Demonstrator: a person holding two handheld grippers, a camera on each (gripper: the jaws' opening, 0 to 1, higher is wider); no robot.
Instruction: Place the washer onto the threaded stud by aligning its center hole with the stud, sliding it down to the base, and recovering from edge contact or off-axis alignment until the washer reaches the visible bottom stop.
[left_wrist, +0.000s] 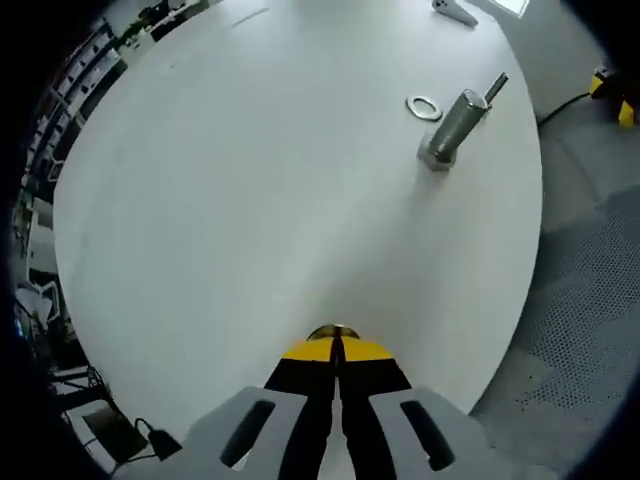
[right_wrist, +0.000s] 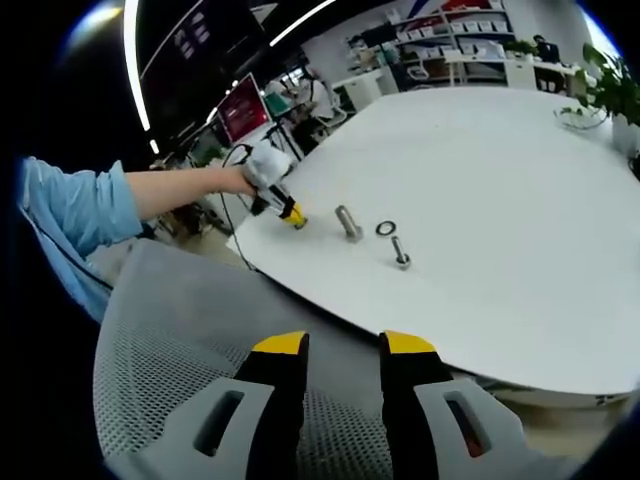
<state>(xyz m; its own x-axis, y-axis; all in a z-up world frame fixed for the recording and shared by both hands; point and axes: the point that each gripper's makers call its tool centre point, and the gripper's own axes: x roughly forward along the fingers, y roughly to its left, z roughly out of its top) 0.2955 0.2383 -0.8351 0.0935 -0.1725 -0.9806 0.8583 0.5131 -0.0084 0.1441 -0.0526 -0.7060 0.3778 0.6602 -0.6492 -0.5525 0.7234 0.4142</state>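
**Washer loose on the table, stud bare, both grippers empty**

In the left gripper view our left gripper (left_wrist: 336, 350) sits low over the near edge of the white table (left_wrist: 250, 200), its yellow-tipped jaws pressed together with nothing between them. Ahead and to the right along its axis lies a stubby metal cylinder with a thinner tip (left_wrist: 458, 125), tilted in this view, its long axis running away and to the right. Just beside it, apart from it, the washer (left_wrist: 424, 106) lies flat: a thin, bright metal ring.

In the right gripper view our right gripper (right_wrist: 343, 345) hangs off the table over a grey mesh chair (right_wrist: 150, 330), jaws parted and empty. Across the table edge, well ahead, the washer (right_wrist: 385, 229) rests between the cylinder (right_wrist: 348, 222) and an upright threaded stud (right_wrist: 400, 252), touching neither.

We judge the left gripper nearer to the washer; it would have to open, reach forward and to the right, and pinch the ring's thin edge, awkward on a smooth, hard surface. The stud carries nothing yet.
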